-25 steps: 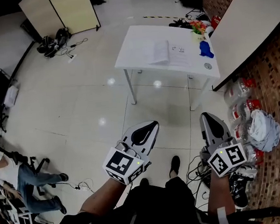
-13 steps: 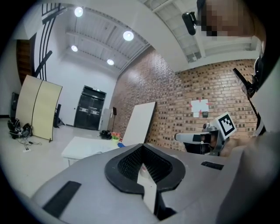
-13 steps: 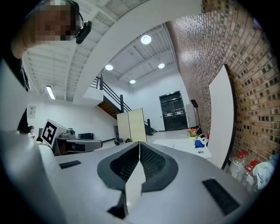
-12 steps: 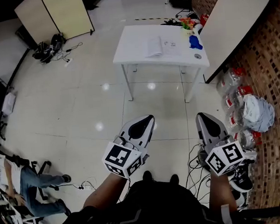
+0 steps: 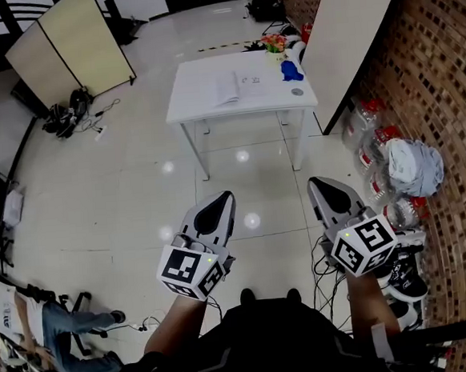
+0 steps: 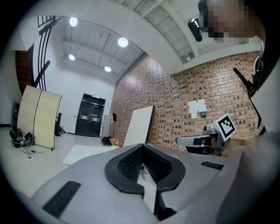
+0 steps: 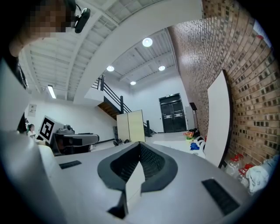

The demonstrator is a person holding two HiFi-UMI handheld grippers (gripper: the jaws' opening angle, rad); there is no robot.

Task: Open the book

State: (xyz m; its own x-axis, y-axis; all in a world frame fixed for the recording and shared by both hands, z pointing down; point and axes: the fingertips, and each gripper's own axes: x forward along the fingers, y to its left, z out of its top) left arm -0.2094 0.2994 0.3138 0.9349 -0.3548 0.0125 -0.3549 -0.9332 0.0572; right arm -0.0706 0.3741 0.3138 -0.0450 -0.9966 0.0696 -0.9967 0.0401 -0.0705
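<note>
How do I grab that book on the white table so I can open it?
Probably pinch the thin left edge of the book, where the top leaf seems to lift slightly. It lies flat on the table, so come in low from the left, away from the blue thing at the right.

Brick-walled lab hall [image 5: 442, 84], cables [image 5: 107, 111].

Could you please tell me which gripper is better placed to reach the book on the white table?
Left, marginally: the book lies more in line with the left gripper than the right gripper. Both are shut, empty and far from the table.
</note>
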